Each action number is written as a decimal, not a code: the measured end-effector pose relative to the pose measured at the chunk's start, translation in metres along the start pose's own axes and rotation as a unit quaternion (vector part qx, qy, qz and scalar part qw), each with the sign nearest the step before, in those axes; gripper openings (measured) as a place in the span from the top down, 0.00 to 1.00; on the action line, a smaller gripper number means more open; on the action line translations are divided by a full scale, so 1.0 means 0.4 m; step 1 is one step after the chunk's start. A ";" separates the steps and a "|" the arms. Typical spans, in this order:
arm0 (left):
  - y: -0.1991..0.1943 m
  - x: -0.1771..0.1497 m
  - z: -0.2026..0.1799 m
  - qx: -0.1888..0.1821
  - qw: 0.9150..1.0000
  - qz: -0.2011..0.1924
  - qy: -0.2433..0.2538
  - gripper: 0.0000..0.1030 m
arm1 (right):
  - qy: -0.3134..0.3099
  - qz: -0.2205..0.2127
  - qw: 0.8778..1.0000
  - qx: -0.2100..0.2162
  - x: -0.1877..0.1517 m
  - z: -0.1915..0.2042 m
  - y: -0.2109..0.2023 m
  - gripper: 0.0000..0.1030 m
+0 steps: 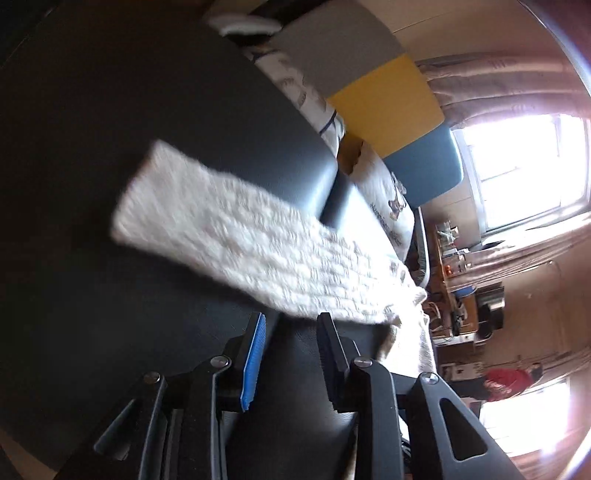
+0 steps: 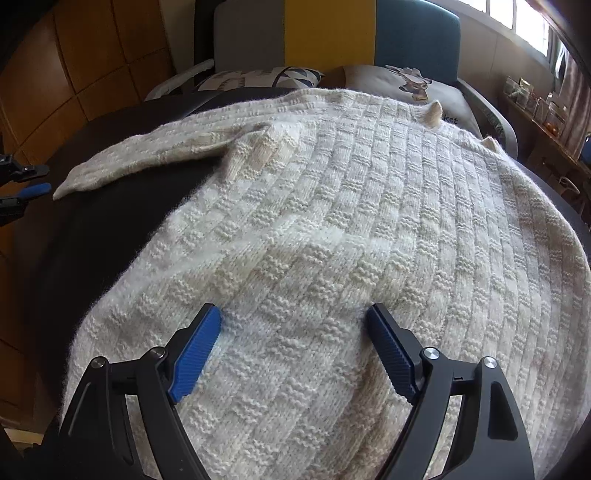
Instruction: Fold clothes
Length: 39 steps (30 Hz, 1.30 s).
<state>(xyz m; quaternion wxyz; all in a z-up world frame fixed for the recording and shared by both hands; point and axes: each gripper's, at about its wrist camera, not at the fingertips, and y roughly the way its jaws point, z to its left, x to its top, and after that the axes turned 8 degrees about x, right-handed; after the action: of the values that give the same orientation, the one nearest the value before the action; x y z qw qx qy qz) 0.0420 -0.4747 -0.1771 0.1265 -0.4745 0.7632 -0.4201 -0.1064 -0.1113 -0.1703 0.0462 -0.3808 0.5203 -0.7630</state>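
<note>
A cream knitted sweater [image 2: 332, 221] lies spread flat on a black padded surface [image 2: 110, 229]. Its left sleeve [image 2: 147, 155] stretches out to the left across the dark top. In the left wrist view this sleeve [image 1: 229, 229] runs slantwise over the black surface [image 1: 110, 110], blurred. My left gripper [image 1: 291, 332] is just short of the sleeve's edge, jaws partly apart, nothing between them. It also shows at the left edge of the right wrist view as the left gripper [image 2: 22, 181]. My right gripper [image 2: 295, 317] stands wide open over the sweater's body, fingertips at the fabric.
Printed pillows [image 2: 406, 85] lie behind the sweater against a backrest of grey, yellow and teal panels [image 2: 332, 33]. Wooden wall panels [image 2: 74, 55] are on the left. A shelf with small items [image 2: 535, 107] and a bright window [image 1: 524, 170] are on the right.
</note>
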 end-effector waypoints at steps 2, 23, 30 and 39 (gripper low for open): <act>0.031 0.006 0.001 -0.005 1.000 0.010 -0.015 0.72 | 0.000 0.001 1.000 -0.001 -0.002 0.001 -0.001 0.18; 0.119 0.100 -0.042 0.066 0.992 -0.103 -0.014 0.95 | -0.032 -0.049 0.998 -0.006 0.160 -0.040 -0.060 0.19; -0.010 0.127 -0.109 0.129 0.963 -0.225 0.070 0.99 | 0.009 -0.012 0.999 0.029 0.340 -0.148 0.105 0.22; 0.039 0.140 0.050 0.042 0.992 -0.112 -0.030 0.82 | -0.054 0.035 0.997 0.031 0.317 -0.045 0.264 0.16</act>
<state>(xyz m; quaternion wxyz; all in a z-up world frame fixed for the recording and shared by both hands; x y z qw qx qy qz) 0.0151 -0.5285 -0.1897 0.1215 -0.5637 0.6825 -0.4491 -0.2415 -0.2047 -0.1933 0.1126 -0.4018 0.5063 -0.7547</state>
